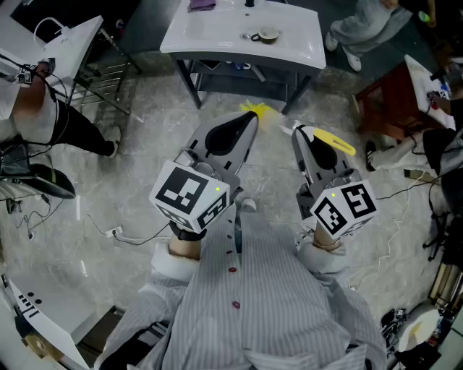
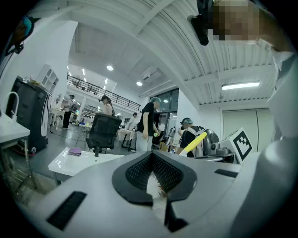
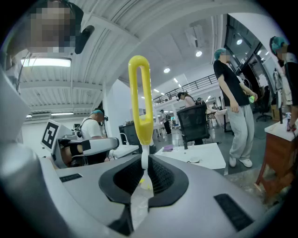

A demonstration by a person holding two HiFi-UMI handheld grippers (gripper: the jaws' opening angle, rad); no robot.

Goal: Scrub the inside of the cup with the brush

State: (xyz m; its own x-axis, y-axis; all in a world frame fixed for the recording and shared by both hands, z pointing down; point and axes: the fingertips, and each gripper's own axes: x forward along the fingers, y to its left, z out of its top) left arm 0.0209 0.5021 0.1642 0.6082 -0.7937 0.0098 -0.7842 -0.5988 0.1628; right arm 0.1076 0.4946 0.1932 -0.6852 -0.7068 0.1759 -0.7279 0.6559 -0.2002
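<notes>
Both grippers are held up in the air in front of the person, well short of the white table [image 1: 217,43]. My right gripper [image 1: 300,134] [image 3: 143,158] is shut on the white stem of the brush [image 3: 139,102], whose yellow loop handle [image 1: 336,141] sticks out past the jaws. My left gripper [image 1: 249,119] [image 2: 151,155] is shut; a small white bristly tuft shows in the slit between its pads. A yellow blur [image 1: 257,110] lies just beyond its tip; I cannot tell what it is. The cup [image 1: 269,34] stands on the table, far from both grippers.
A purple cloth [image 1: 202,4] [image 2: 74,151] lies on the same table. A black office chair [image 2: 103,132] stands behind it. Several people stand or sit around, one close at the right [image 3: 237,107]. A brown side table [image 1: 383,87] is at the right; cables [image 1: 123,233] run over the floor.
</notes>
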